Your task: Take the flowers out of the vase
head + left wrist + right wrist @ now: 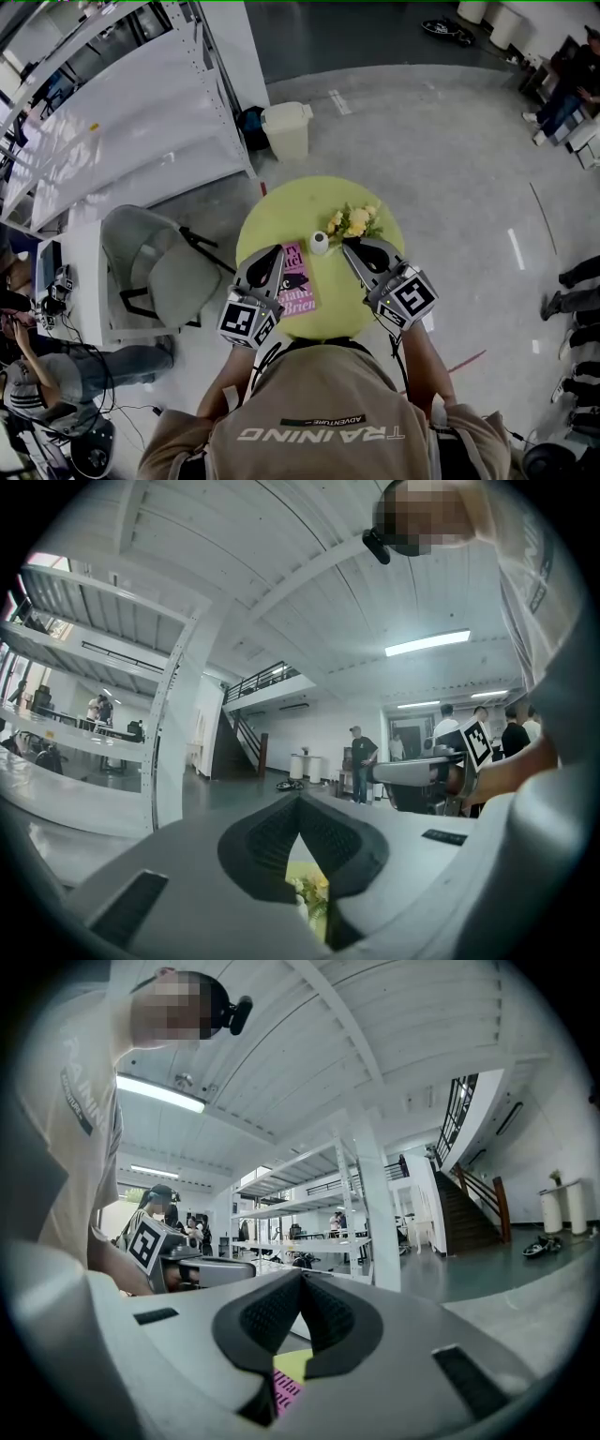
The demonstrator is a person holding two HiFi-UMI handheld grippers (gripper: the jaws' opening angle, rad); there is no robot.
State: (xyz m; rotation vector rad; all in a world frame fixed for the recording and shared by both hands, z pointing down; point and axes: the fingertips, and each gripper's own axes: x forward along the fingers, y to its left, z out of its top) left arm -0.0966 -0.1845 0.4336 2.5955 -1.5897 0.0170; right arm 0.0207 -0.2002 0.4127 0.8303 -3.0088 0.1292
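Start at the left: your left hand-held gripper (272, 255) is held level over the near left part of the round desk (281, 211). Its jaws are together and nothing is between them. In the left gripper view, the same hand-held gripper (298, 803) shows its pads meeting at the tips, with the yellow flowers (309, 888) visible through the gap below. A pink book (295, 279) lies flat on the desk just right of that hand-held gripper. The small white vase (319, 243) stands just beyond the book's far corner, near the middle of the desk. The flowers (354, 222) fan out from the vase toward the far right. The stems are too small to make out, so confirm their path into the vase mouth before closing. Your right hand-held gripper (349, 246) points at the vase from the right, and its tip is just beside the vase. In the right gripper view, its jaws (301, 1279) are also together and empty, with the book (286, 1393) and a strip of desk (292, 1365) showing beneath. Treat the bunch as light, soft and easily crushed, and the vase as light and likely to tip. Open one hand-held gripper and take hold low on the gathered stems just above the vase mouth, never on the blooms. Clamp gently. Steady the vase body with the other hand-held gripper, then lift the stems straight up along the vase's axis.
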